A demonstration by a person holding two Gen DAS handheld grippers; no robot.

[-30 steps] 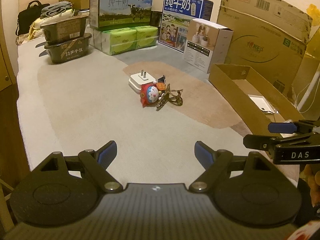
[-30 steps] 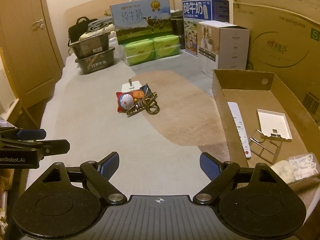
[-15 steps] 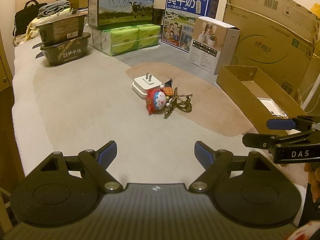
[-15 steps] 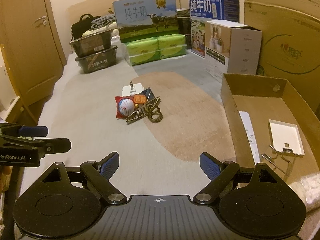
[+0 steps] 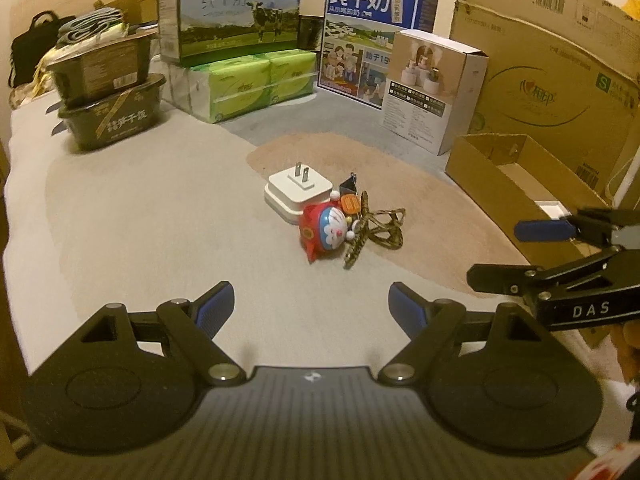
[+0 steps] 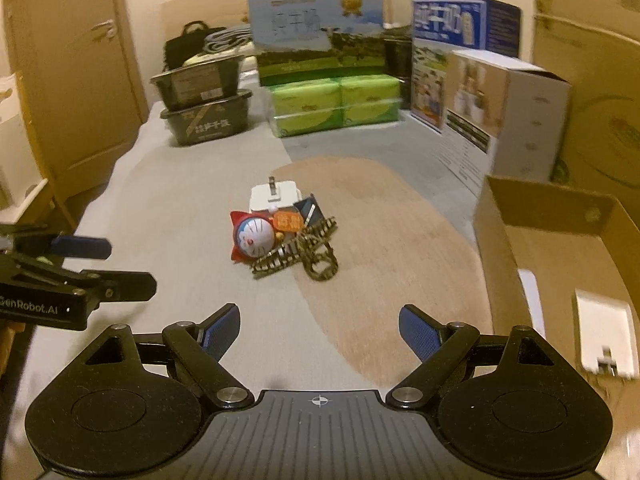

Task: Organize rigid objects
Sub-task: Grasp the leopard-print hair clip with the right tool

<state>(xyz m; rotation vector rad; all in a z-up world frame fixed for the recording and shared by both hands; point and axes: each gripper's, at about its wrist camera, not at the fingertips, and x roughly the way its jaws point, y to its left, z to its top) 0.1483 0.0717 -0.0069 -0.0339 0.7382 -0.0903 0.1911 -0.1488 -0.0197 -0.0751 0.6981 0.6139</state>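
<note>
Across the upper right of the left wrist view stands a large cardboard carton (image 5: pixel 552 68), the biggest item shown. Below it, at right centre, lies an open shallow cardboard box (image 5: pixel 492 168); in the right wrist view this box fills the right edge and holds a flat white square piece (image 6: pixel 606 336) and a long white item, partly cut off. Along the top centre, a green milk carton (image 5: pixel 232 8) rests on wrapped green tissue packs (image 5: pixel 248 84), with a blue milk carton (image 5: pixel 372 36) and a white appliance box (image 5: pixel 432 88) to their right. At upper left, two dark food tubs (image 5: pixel 112 96) are stacked, a black bag (image 5: pixel 28 48) behind them. A wooden door (image 6: pixel 76 80) occupies the upper left of the right wrist view. All items sit on a pale carpeted surface (image 5: pixel 140 220) with a brown patch at centre.

Centre frame holds the cluster to be organized: a white plug adapter (image 5: pixel 298 192), touching a red and blue cartoon figure (image 5: pixel 326 232), with an orange tag (image 5: pixel 350 204), a small dark clip behind it, and a leopard-print hair claw (image 5: pixel 378 228) just beside.

Left gripper (image 5: pixel 310 308), bottom centre: fingers spread wide, nothing between them, well short of the cluster. Right gripper (image 6: pixel 318 330), bottom centre: likewise spread and empty.
</note>
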